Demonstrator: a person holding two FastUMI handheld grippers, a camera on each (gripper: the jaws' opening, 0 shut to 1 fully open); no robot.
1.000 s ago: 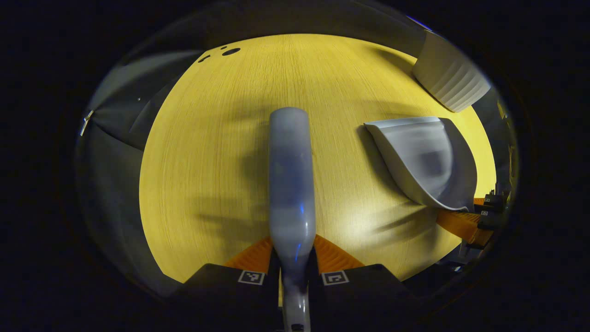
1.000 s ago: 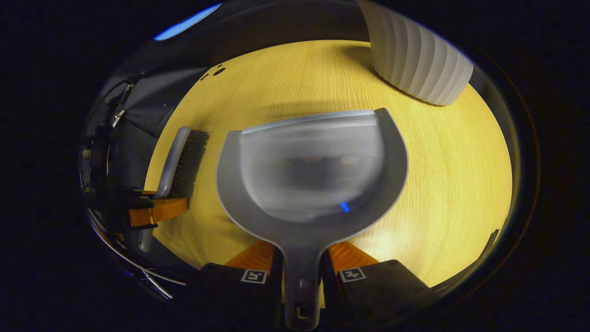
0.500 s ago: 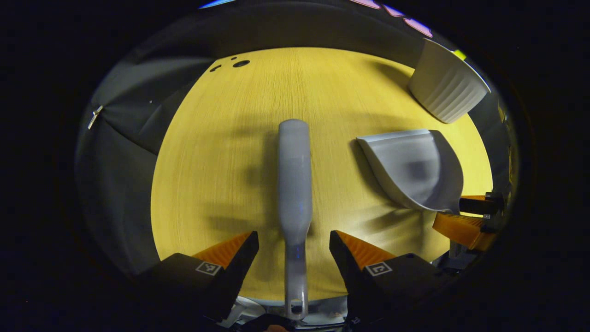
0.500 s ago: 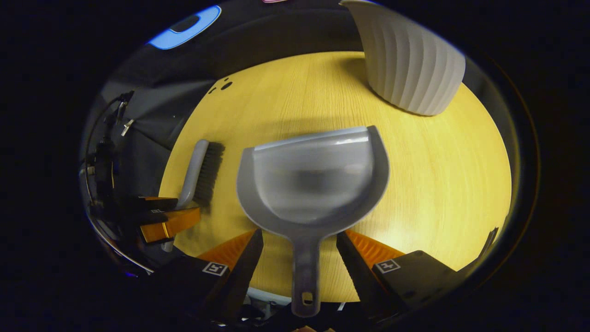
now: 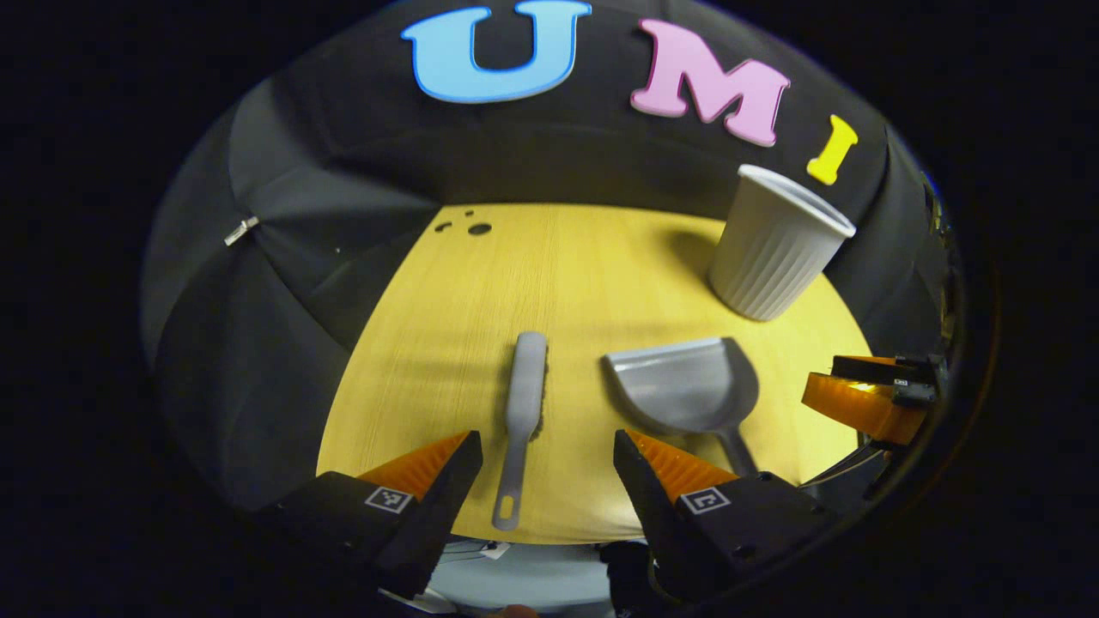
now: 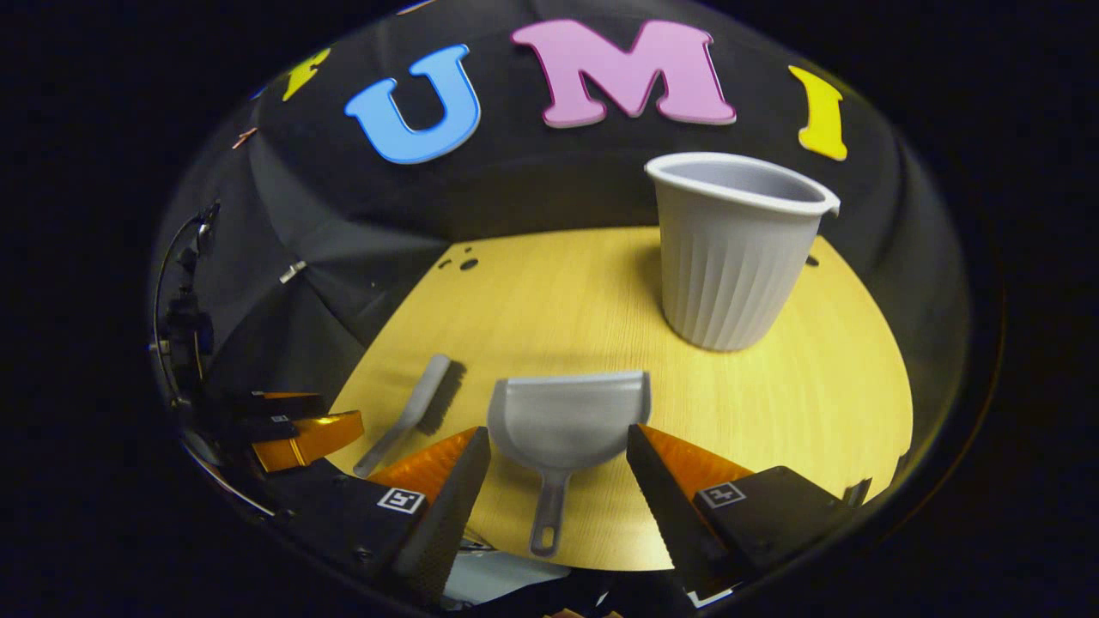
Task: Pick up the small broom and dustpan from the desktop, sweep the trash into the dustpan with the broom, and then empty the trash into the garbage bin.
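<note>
A small grey broom (image 5: 524, 403) lies flat on the yellow wooden table (image 5: 481, 309), handle toward me. My left gripper (image 5: 545, 446) is open and hangs above and behind the handle, touching nothing. The grey dustpan (image 6: 567, 416) rests on the table (image 6: 816, 386), mouth facing away. My right gripper (image 6: 556, 432) is open, held back over the dustpan's handle with nothing between its fingers. In the left gripper view the dustpan (image 5: 687, 390) lies right of the broom, and the right gripper (image 5: 867, 395) shows at the right edge. The broom (image 6: 416, 408) and left gripper (image 6: 300, 425) appear at the left of the right gripper view.
A ribbed white garbage bin (image 6: 738, 249) stands upright at the far right of the table, also seen as the bin (image 5: 777, 245) beyond the dustpan. Small dark spots (image 5: 468, 228) mark the far left corner. The black cloth wall rises behind the table.
Both grippers have opened, letting go of the broom and the dustpan, and have drawn back and up from the table. The two tools now lie free on the tabletop.
</note>
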